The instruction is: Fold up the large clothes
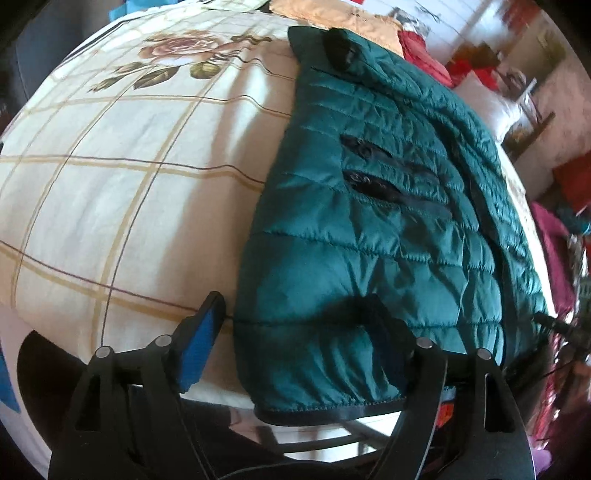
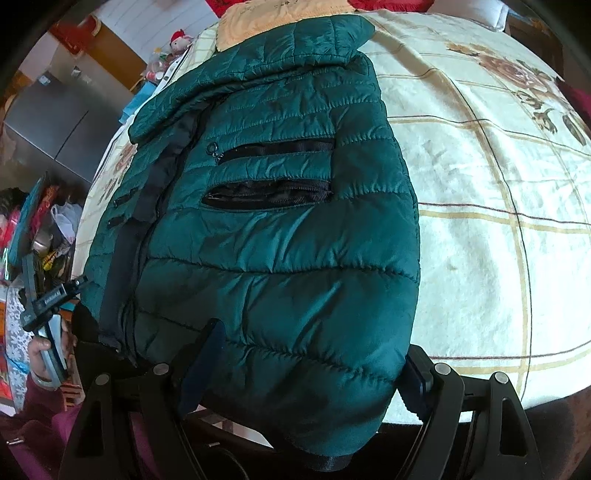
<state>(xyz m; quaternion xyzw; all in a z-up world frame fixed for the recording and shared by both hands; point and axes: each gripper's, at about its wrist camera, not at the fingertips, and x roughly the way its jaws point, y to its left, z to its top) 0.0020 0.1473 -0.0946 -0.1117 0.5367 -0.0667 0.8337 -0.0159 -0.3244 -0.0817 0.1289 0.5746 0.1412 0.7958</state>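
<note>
A teal quilted jacket (image 1: 369,240) lies along a bed, with two black zip pockets facing up and its hem at the near edge. My left gripper (image 1: 295,343) stands open at the hem's left corner. Its blue-padded finger (image 1: 199,350) rests on the sheet beside the jacket, and the other finger is over the fabric. In the right wrist view the jacket (image 2: 277,258) fills the middle. My right gripper (image 2: 314,373) straddles the hem with its jaws wide, and the padding bulges between the fingers. The left gripper (image 2: 48,306) shows there at the left in a person's hand (image 2: 44,350).
The bed carries a cream checked sheet (image 1: 129,203) with rose prints; the same sheet (image 2: 480,221) stretches right of the jacket. An orange cloth (image 2: 277,18) lies beyond the collar. Red items (image 1: 424,55) and clutter stand beside the bed, and a grey cabinet (image 2: 55,129) is at the left.
</note>
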